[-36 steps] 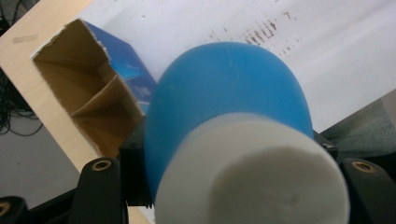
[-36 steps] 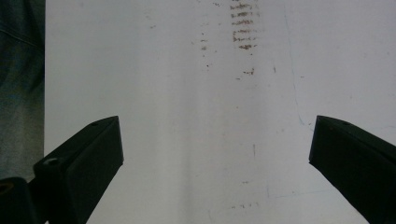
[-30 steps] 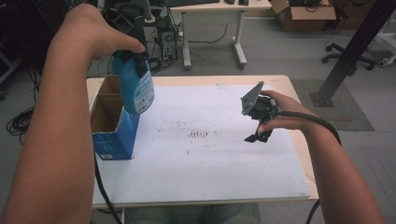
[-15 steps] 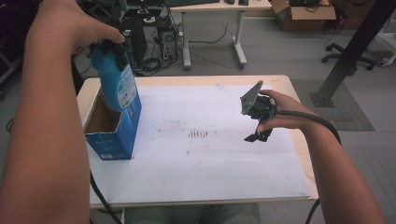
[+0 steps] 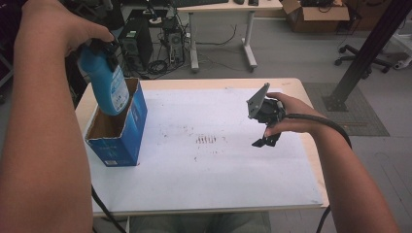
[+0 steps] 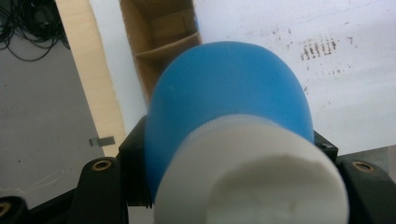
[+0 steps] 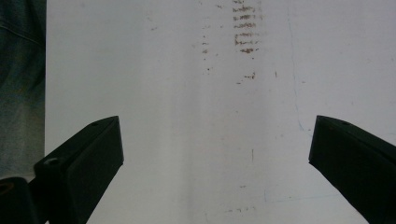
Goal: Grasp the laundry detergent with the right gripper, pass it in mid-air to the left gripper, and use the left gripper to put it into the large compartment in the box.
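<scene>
The blue bottle (image 5: 106,85), clamped in the left gripper (image 5: 103,48), is being lifted clear of the box (image 5: 127,130) below it, suggesting removal, while the right gripper (image 5: 266,127) is being held open.

Even, soft daylight with faint shadows; the near white cap (image 6: 252,172) is blurred, the paper slightly overexposed.

Bottle over open box at table's left, second gripper at right

An open-topped box (image 5: 119,131) stands on the table (image 5: 204,189) near its left edge; a bottle (image 5: 104,82), held in the left gripper (image 5: 104,48), hangs above the box's opening, its lower end at the rim. The right gripper (image 5: 266,121) is well apart, over the table's right half, with a patch of smudges (image 5: 208,140) between it and the box
</scene>
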